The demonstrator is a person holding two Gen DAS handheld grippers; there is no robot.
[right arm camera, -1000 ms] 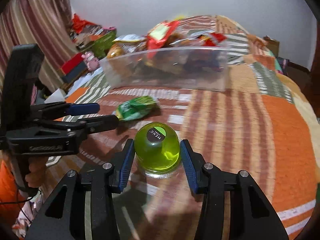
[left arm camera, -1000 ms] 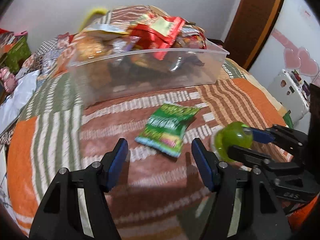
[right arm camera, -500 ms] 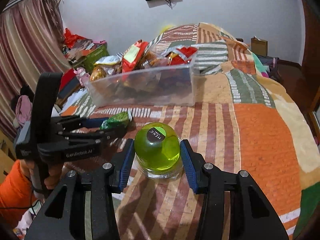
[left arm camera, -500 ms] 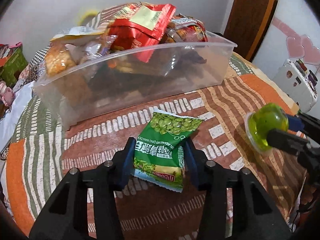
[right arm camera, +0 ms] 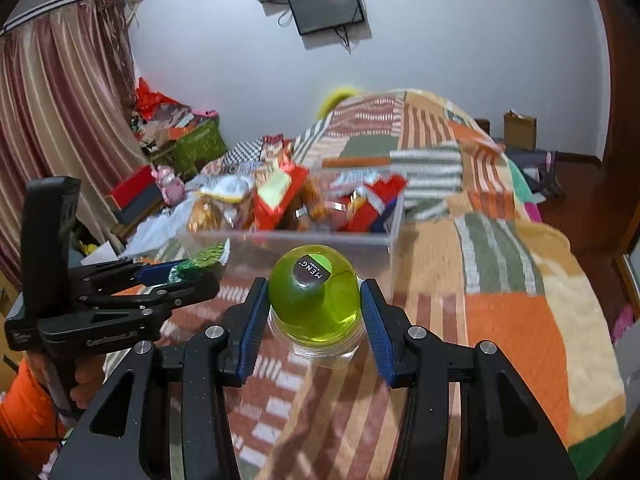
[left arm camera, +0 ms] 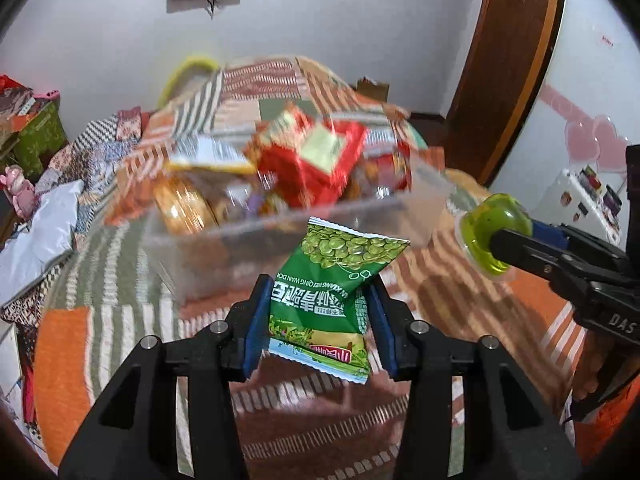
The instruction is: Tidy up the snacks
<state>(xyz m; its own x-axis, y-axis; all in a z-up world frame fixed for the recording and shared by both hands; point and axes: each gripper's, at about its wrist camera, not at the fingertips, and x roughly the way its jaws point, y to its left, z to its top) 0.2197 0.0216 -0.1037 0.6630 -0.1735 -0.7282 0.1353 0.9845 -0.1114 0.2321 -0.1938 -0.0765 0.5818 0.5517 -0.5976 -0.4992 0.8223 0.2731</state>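
My left gripper [left arm camera: 318, 324] is shut on a green pea snack packet [left arm camera: 332, 292] and holds it in the air in front of the clear plastic bin [left arm camera: 240, 248]. The bin is heaped with snack packets, a red one [left arm camera: 316, 168] on top. My right gripper [right arm camera: 314, 320] is shut on a green jelly cup [right arm camera: 314, 300] and holds it up, facing the bin [right arm camera: 360, 252]. The jelly cup also shows at the right of the left wrist view [left arm camera: 490, 236]. The left gripper with its packet shows at the left of the right wrist view [right arm camera: 160, 288].
The bin stands on a bed with an orange, brown and green striped blanket [left arm camera: 460, 292]. A wooden door [left arm camera: 516, 60] and a small white fridge [left arm camera: 588, 200] are to the right. Boxes and clutter [right arm camera: 176, 140] lie by the curtain at the left.
My left gripper closed on the green packet and lifted it off the blanket. My right gripper lifted the jelly cup. Both moved up and toward the bin.
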